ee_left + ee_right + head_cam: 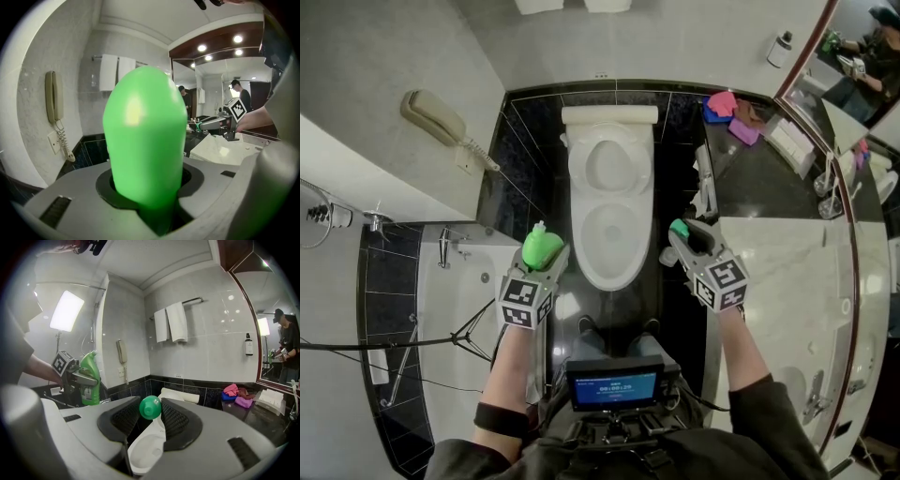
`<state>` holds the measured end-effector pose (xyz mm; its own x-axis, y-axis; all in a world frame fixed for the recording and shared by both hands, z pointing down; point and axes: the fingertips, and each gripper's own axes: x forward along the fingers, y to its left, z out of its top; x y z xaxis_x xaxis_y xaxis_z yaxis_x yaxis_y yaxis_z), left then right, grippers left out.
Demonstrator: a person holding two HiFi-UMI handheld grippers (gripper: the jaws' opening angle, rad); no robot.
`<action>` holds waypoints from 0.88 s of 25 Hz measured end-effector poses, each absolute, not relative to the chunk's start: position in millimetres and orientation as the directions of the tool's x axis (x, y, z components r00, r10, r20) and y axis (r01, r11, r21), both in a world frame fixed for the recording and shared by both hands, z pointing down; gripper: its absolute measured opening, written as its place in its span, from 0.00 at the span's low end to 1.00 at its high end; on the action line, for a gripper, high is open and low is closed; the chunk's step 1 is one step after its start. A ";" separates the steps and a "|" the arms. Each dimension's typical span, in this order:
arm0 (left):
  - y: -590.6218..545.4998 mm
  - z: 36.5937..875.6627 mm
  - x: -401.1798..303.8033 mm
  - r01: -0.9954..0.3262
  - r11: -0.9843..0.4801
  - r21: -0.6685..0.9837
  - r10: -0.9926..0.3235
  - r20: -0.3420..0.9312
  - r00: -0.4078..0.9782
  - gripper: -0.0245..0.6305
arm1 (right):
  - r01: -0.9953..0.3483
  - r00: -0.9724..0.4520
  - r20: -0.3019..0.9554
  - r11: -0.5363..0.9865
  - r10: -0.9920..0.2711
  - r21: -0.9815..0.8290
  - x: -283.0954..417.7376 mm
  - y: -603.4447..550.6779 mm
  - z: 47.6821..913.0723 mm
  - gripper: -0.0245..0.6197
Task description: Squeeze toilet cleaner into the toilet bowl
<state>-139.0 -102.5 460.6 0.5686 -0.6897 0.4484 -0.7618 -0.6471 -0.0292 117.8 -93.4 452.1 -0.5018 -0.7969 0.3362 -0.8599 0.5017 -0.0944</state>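
Note:
My left gripper (546, 259) is shut on a bright green toilet cleaner bottle (540, 247), held left of the toilet; the bottle's body (145, 136) fills the left gripper view between the jaws. It stands upright with a white-tipped nozzle in the right gripper view (89, 378). My right gripper (684, 234) is shut on a small green cap (150, 407), right of the toilet. The white toilet bowl (581, 251) lies between both grippers, lid and seat up, bowl open (143, 453).
A wall phone (441, 117) hangs at left above a bathtub (455, 291). A marble counter (787, 272) with a sink runs along the right. Coloured cloths (731, 108) lie on the dark ledge behind. Towels (171, 322) hang on the far wall.

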 end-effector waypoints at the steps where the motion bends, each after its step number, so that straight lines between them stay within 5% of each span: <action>1: -102.7 462.3 -138.8 -0.767 -0.641 -0.039 -0.696 0.452 0.558 0.31 | -0.858 -0.506 0.335 0.504 -0.795 -0.098 118.2 -94.7 453.4 0.27; 22: -106.8 545.6 -158.4 -0.713 -0.669 -0.211 -0.693 0.526 0.494 0.31 | -0.885 -0.464 0.342 0.447 -0.817 -0.132 78.3 -114.1 520.1 0.27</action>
